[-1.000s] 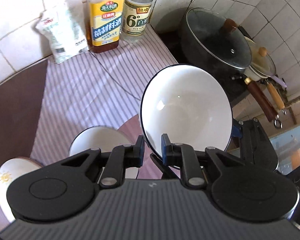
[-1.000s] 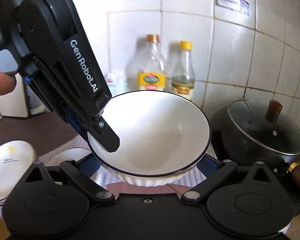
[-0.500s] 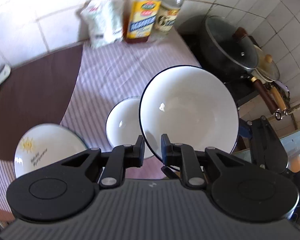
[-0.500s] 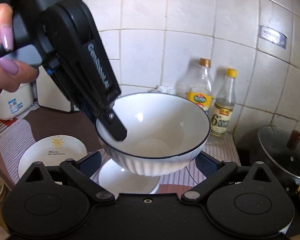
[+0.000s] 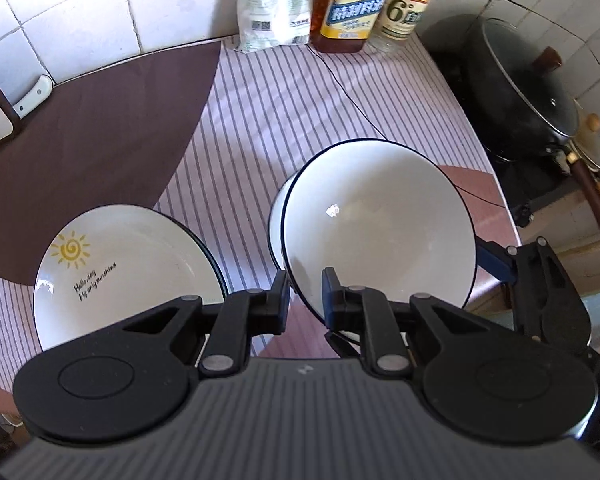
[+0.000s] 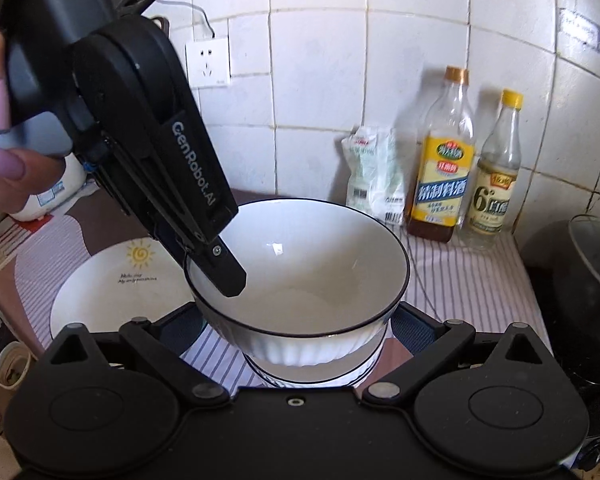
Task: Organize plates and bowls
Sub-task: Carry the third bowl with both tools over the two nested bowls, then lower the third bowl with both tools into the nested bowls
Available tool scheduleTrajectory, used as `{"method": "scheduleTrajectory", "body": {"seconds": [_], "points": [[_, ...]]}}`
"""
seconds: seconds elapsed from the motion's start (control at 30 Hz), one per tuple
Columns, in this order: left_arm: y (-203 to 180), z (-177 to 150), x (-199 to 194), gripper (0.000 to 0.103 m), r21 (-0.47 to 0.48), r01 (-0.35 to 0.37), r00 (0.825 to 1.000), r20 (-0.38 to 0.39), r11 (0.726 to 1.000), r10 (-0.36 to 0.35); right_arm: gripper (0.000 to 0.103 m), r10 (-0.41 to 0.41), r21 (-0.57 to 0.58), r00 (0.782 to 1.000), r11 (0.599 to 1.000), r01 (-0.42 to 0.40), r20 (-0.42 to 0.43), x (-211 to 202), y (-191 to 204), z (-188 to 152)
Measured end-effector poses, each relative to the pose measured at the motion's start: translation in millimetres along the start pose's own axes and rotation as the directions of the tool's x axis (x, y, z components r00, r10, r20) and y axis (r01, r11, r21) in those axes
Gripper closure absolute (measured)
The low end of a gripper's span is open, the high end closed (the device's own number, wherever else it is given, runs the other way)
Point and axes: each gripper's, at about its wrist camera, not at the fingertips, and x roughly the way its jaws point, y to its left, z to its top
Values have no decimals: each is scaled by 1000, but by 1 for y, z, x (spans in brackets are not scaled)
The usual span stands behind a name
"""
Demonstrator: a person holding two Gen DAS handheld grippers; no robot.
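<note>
White bowl [image 5: 380,228] sits pinched by its rim in left gripper [image 5: 305,295].

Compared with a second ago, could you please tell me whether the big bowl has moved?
Yes. The big bowl, pinched at its rim by the left gripper, has moved left, away from the bottles, and now hangs over the smaller bowl.
</note>
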Motion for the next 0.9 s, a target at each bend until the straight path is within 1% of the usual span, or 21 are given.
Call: {"method": "scheduleTrajectory", "body": {"seconds": [0.07, 0.27, 0.37, 0.47, 0.5, 0.57, 0.7, 0.73, 0.8, 0.9], "points": [[2, 3, 8, 88, 1, -9, 1000, -4, 1000, 9, 1, -9, -4, 1000, 1000, 9, -6, 10, 0, -1], [6, 8, 29, 88, -1, -16, 999, -48, 1000, 16, 1, -25, -25, 999, 999, 24, -35, 20, -3, -4], [1, 11, 41, 88, 42, -22, 997, -68, 999, 25, 1, -64, -58, 997, 996, 61, -44, 23, 0, -7], [-1, 13, 49, 87, 44, -16, 996, -84, 999, 20, 1, -128, -112, 991, 986, 123, -43, 27, 6, -11], [-1, 13, 50, 86, 46, -26, 996, -84, 999, 29, 1, -147, -128, 988, 982, 140, -50, 29, 9, -11], [-2, 11, 51, 86, 54, -45, 996, -73, 998, 49, 1, -143, -129, 989, 982, 135, -47, 30, 10, -11], [3, 8, 52, 86, 33, -25, 997, -65, 999, 27, 0, -121, -99, 991, 988, 116, -55, 32, 6, -12], [4, 8, 51, 86, 28, -22, 998, -64, 999, 24, 0, -124, -105, 991, 987, 118, -53, 31, 6, -14], [6, 7, 48, 86, 18, -29, 999, -36, 999, 30, 0, -130, -110, 990, 986, 124, -54, 30, 8, -16], [4, 2, 36, 86, 29, -34, 999, -12, 999, 34, 0, -160, -110, 986, 982, 155, -44, 25, 13, -17]]}}
